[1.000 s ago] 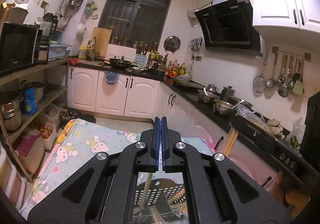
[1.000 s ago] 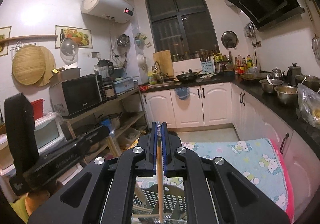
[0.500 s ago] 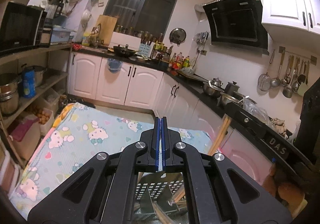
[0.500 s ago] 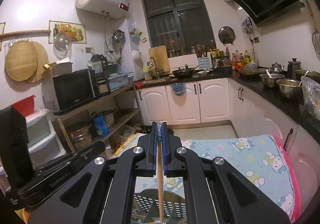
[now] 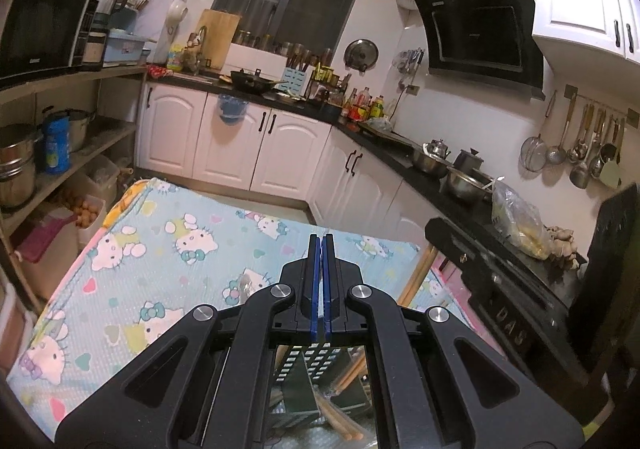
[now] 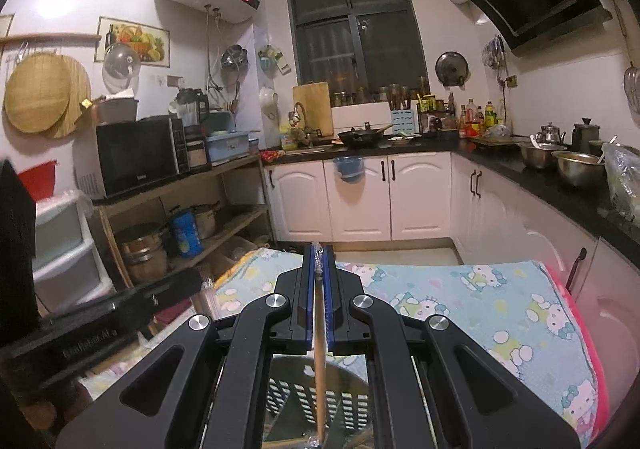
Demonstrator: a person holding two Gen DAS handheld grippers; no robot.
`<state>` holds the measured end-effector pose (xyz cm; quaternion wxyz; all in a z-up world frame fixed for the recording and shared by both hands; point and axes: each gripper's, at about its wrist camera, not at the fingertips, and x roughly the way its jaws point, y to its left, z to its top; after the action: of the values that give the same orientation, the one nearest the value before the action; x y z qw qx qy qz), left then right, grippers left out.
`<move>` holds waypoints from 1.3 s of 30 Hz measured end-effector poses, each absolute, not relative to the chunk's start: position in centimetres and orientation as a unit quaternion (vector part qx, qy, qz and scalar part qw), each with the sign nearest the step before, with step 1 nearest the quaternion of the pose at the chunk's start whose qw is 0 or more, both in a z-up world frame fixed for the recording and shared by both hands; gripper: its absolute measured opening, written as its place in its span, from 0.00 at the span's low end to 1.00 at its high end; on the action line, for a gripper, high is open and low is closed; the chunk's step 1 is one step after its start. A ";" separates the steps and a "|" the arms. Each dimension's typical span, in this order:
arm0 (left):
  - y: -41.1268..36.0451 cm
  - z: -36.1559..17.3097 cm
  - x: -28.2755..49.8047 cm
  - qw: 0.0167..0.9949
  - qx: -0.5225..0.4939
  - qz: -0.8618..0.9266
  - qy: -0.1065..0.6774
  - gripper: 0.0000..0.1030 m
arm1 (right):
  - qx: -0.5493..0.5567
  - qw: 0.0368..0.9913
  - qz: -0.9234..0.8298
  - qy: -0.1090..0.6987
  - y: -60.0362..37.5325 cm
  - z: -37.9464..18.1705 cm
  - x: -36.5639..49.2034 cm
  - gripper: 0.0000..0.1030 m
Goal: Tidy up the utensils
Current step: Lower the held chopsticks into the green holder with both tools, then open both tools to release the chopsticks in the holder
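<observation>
My right gripper (image 6: pixel 319 261) is shut on a plastic-wrapped wooden chopstick (image 6: pixel 319 349) that hangs down into a slotted utensil basket (image 6: pixel 296 393) under the jaws. My left gripper (image 5: pixel 321 249) is shut with nothing seen between its blue pads. Under it the same dark slotted basket (image 5: pixel 316 365) holds several wooden chopsticks (image 5: pixel 340 425). A wooden stick (image 5: pixel 416 273) shows to the right of the left gripper, below the other gripper's body (image 5: pixel 500 289). Both grippers hover over a table with a Hello Kitty cloth (image 5: pixel 160 261).
The left gripper's body (image 6: pixel 100 313) shows at the right wrist view's left edge. White cabinets and a dark counter (image 5: pixel 400 153) with pots run along the right. Open shelves (image 6: pixel 180 185) with a microwave and pots stand on the left.
Both views have tilted downward, so more of the cloth-covered table shows. The right gripper still holds the chopstick over the basket. The left gripper stays shut.
</observation>
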<state>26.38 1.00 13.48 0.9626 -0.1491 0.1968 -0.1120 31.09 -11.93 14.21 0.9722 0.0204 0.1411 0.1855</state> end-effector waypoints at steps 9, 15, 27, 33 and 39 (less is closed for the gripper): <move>1.1 12.3 26.7 0.959 -0.154 -0.109 0.211 0.00 | 0.027 0.970 0.182 0.159 -12.7 11.8 29.7 0.04; 0.9 11.9 26.5 0.958 -0.151 -0.108 0.220 0.00 | 0.046 0.966 0.185 0.176 -14.0 11.1 28.6 0.05; 1.7 11.8 25.2 0.954 -0.152 -0.106 0.234 0.23 | 0.081 0.956 0.192 0.204 -15.3 10.7 27.3 0.07; 1.6 12.2 24.4 0.957 -0.146 -0.107 0.228 0.35 | 0.087 0.951 0.198 0.222 -15.3 10.7 26.9 0.17; 1.8 12.5 23.6 0.957 -0.148 -0.110 0.224 0.43 | 0.089 0.949 0.197 0.230 -15.5 10.7 26.1 0.30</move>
<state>23.59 1.75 12.54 0.9569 -0.1481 0.2242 -0.1103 26.08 -15.48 10.70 0.9488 0.0886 0.2301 0.1973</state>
